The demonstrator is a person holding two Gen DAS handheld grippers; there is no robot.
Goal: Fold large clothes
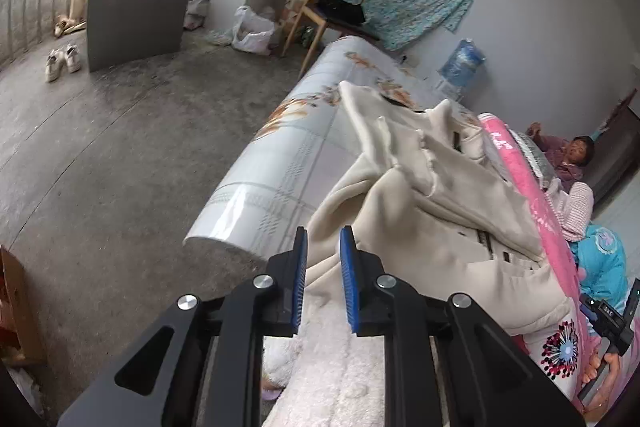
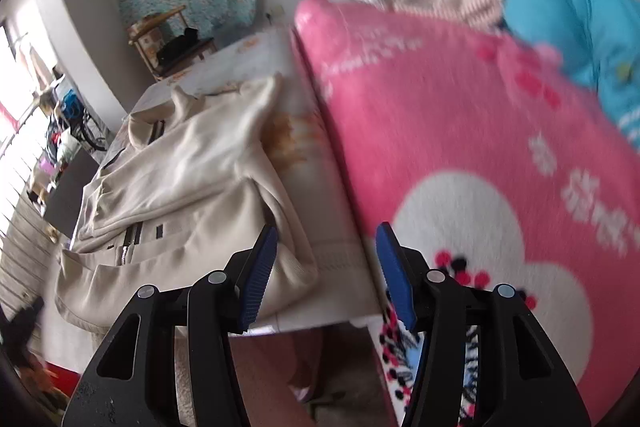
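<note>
From the left wrist, the left gripper [image 1: 323, 259] is seen narrowly parted, nothing clamped, above the cream jacket [image 1: 432, 211] spread on the table [image 1: 280, 163]. From the right wrist, the right gripper [image 2: 326, 263] is seen wide, empty, beside the jacket [image 2: 180, 187]. White writing on the pink blanket [image 2: 460, 115] is blurred, unreadable.

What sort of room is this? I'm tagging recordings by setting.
Most likely a lived-in bedroom: a cream zip-up jacket lies on a bed with a floral sheet, beside a pink fleece blanket.
</note>
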